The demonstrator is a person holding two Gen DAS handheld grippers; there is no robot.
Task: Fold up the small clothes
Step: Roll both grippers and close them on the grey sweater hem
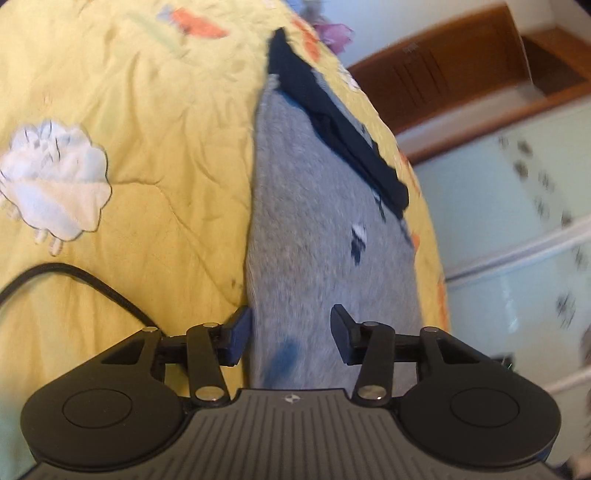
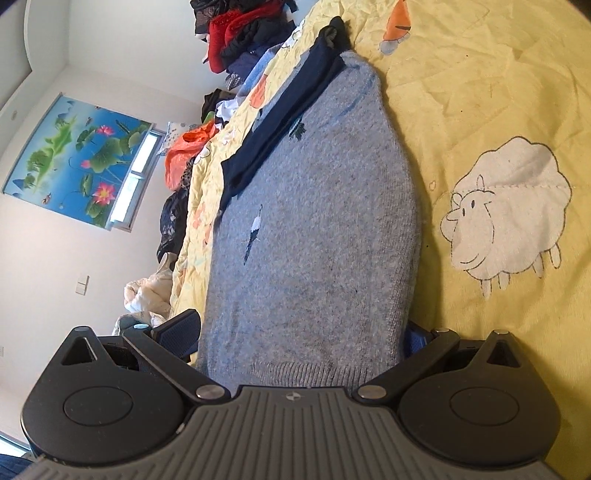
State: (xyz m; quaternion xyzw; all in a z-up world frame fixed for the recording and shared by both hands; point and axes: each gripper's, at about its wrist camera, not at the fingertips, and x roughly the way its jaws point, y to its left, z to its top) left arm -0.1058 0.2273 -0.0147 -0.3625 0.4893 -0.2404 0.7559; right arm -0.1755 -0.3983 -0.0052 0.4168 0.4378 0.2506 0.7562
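Observation:
A grey knitted sweater [image 1: 317,206] with a navy sleeve [image 1: 332,118] folded over it lies on a yellow quilt [image 1: 155,110]. My left gripper [image 1: 291,336] is low over the sweater's near end, its jaws partly apart. One fingertip [image 1: 238,332] is at the sweater's edge and the other rests over the knit, with flat, unpinched fabric between them. In the right wrist view the same sweater [image 2: 314,221] fills the middle. My right gripper [image 2: 299,338] stands wide open astride the ribbed hem [image 2: 295,373], and its right finger is mostly hidden behind the fabric.
A heap of dark and red clothes [image 2: 240,33] and an orange garment [image 2: 188,151] lie along the quilt's far side. A black cable [image 1: 74,277] crosses the quilt by my left gripper. Cream bedding [image 2: 147,295] sits beyond the bed edge. Sheep prints [image 2: 506,210] mark the quilt.

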